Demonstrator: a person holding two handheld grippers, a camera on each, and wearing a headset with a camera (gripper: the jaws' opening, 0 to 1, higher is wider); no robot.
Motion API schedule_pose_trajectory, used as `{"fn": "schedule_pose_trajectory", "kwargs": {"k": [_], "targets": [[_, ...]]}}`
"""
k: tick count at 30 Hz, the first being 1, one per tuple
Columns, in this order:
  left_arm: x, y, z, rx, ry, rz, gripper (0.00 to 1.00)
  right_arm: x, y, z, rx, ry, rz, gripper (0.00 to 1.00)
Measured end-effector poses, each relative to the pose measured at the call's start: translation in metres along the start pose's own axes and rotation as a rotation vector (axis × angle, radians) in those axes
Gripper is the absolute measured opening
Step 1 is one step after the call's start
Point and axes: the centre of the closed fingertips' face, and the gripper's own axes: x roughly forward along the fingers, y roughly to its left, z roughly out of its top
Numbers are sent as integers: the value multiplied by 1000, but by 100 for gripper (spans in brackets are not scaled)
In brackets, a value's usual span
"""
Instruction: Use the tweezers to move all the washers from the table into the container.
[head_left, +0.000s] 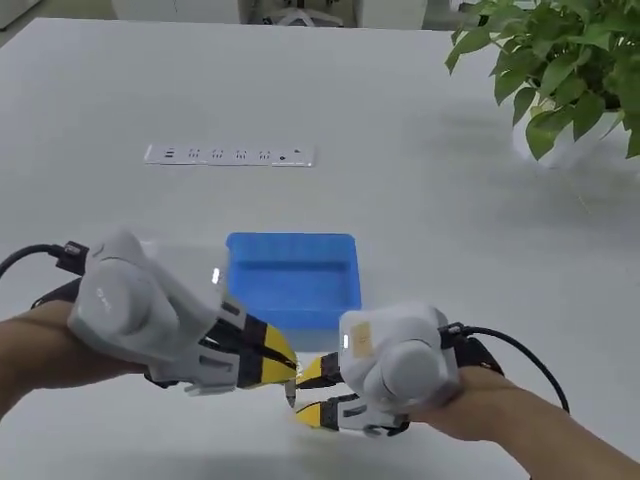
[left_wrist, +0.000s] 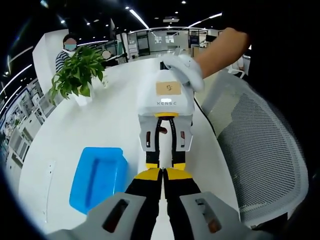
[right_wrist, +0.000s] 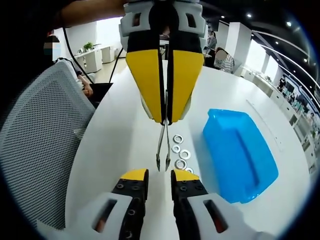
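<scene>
My left gripper (right_wrist: 165, 120) comes down from the top of the right gripper view with its yellow jaws shut on metal tweezers (right_wrist: 162, 145). The tweezer tips hang just above the white table, to the left of several washers (right_wrist: 180, 164) lying in a loose cluster. My right gripper (right_wrist: 160, 176) is open, its jaw tips either side of the tweezer tips. The blue container (right_wrist: 240, 150) lies right of the washers. In the head view the left gripper (head_left: 290, 365) and right gripper (head_left: 308, 392) meet in front of the container (head_left: 292, 275).
A white power strip (head_left: 228, 155) lies beyond the container. A potted plant (head_left: 560, 60) stands at the far right. A grey mesh chair (left_wrist: 260, 150) stands beside the table edge. A person (left_wrist: 70, 47) is in the background behind the plant.
</scene>
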Motion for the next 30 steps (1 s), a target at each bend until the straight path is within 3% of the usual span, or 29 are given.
{"fn": "schedule_pose_trajectory", "kwargs": {"k": [16,30], "targets": [[-2,9,0,7,-3,10,5,-24,-13,-11,148,-46,-102,32],[3,14,1,11,-8,4,5,-33,-21,-22,247,-78,-170,53]]}}
